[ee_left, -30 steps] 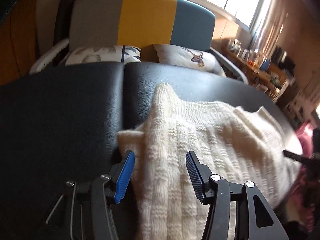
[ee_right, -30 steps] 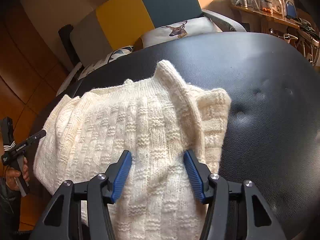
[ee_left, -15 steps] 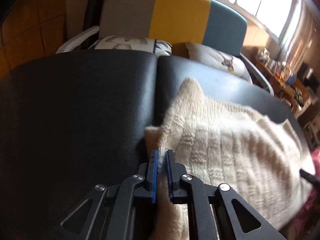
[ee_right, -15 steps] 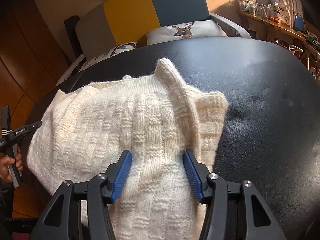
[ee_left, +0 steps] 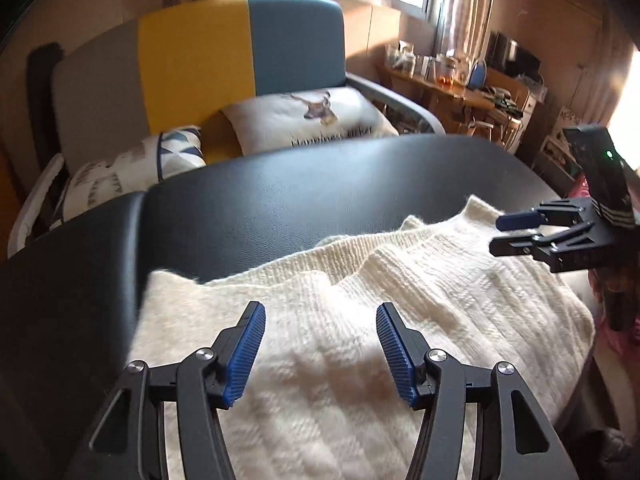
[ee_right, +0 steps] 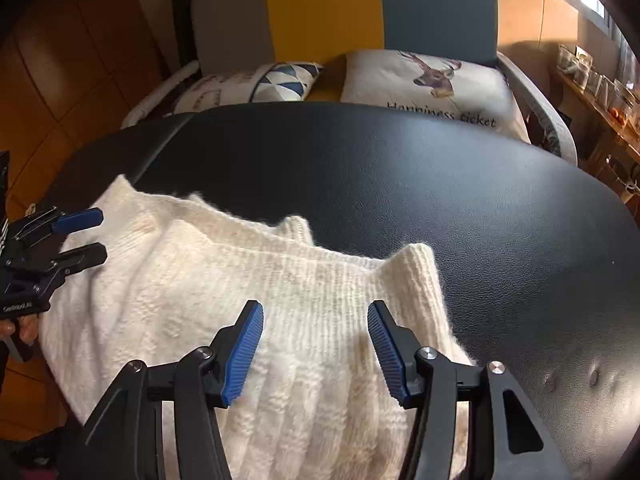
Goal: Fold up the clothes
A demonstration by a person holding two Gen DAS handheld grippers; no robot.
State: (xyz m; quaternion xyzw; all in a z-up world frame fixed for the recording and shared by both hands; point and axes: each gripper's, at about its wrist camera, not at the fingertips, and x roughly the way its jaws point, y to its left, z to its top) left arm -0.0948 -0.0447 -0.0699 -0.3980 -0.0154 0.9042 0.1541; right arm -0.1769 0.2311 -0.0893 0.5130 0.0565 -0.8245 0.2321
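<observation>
presently both the left gripper [ee_left: 320, 350] and right gripper [ee_right: 316, 346] gape wide and hold nothing above the cream sweater [ee_left: 420, 304], which lies doubled over on the black table [ee_right: 440, 184], seemingly poised for a fresh grip.

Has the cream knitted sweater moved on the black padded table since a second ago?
Yes. The cream knitted sweater now lies spread wider leftward across the black padded table, its raised peak flattened.
</observation>
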